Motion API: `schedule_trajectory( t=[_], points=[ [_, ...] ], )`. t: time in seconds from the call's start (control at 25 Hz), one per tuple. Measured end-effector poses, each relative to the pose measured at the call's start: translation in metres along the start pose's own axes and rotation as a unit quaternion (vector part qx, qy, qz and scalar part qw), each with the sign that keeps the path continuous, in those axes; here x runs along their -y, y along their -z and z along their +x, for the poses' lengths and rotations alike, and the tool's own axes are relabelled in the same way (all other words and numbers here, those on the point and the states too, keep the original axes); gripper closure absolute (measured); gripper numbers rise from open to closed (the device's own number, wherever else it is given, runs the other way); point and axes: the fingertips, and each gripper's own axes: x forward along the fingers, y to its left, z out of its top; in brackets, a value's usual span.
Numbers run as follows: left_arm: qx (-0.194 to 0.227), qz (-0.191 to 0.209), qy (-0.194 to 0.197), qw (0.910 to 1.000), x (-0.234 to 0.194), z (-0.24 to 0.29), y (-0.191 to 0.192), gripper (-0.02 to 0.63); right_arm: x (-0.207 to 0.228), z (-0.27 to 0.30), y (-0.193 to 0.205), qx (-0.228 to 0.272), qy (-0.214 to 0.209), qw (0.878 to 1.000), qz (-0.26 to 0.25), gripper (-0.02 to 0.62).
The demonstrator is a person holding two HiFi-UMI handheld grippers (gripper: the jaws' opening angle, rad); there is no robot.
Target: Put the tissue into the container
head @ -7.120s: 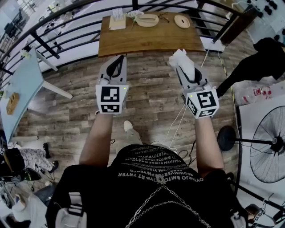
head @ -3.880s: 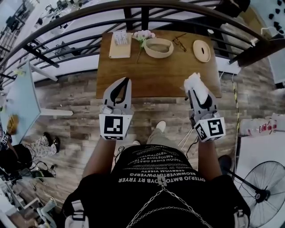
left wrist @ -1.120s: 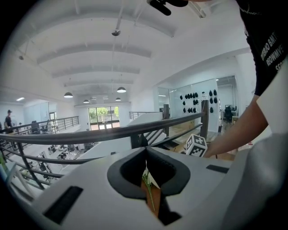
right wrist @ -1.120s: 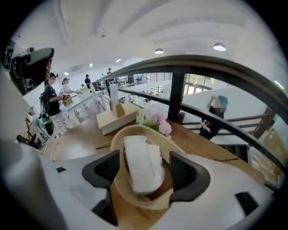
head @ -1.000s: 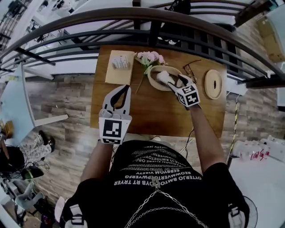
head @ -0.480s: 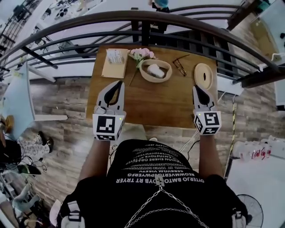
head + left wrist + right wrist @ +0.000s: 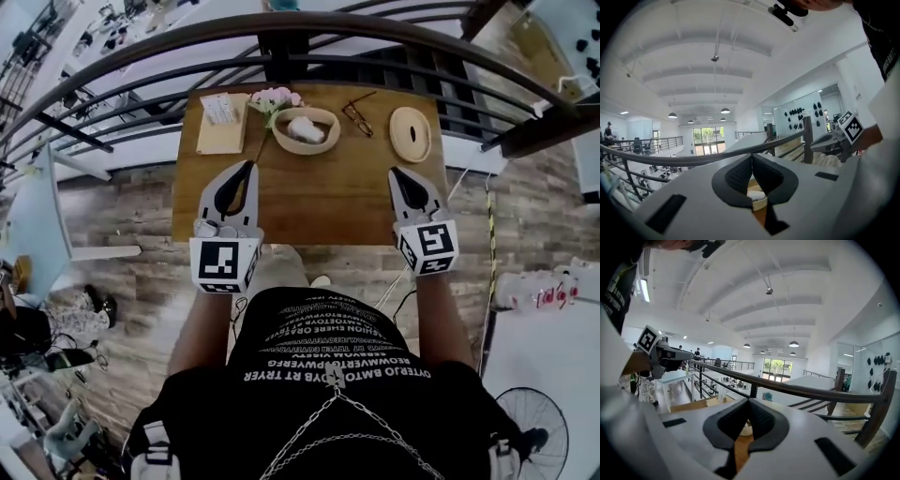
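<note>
A white crumpled tissue (image 7: 302,127) lies inside the pale wooden bowl (image 7: 323,141) at the far middle of the wooden table (image 7: 319,202). My left gripper (image 7: 248,167) hovers over the table's near left part, its jaws shut with nothing between them. My right gripper (image 7: 395,172) hovers over the near right part, also shut and empty, well short of the bowl. In the left gripper view the fingertips (image 7: 751,161) meet, and part of the bowl (image 7: 758,200) shows through the gap below them. The right gripper view shows closed tips (image 7: 748,402) as well.
Beside the bowl lie pink flowers (image 7: 273,97), a pale pad with a small stack on it (image 7: 223,123), a pair of glasses (image 7: 356,111) and a round wooden ring (image 7: 410,134). A black railing (image 7: 309,28) runs behind the table. Wood floor lies below the near edge.
The right gripper carried the tissue to the bowl, let it go there and drew back shut to the table's near right. The left gripper stayed shut at the near left.
</note>
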Motion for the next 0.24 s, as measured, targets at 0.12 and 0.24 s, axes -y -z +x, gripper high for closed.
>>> schedule_trajectory(
  t=[0.12,0.24],
  points=[
    [-0.002,0.004,0.001,1.0,-0.002,0.008,0.002,0.578,-0.003,0.007,-0.002,0.0,-0.006,1.0,-0.003,0.581],
    [-0.004,0.005,0.002,1.0,-0.004,0.018,0.003,0.578,-0.006,0.014,-0.005,-0.001,-0.012,1.0,-0.011,0.581]
  ],
)
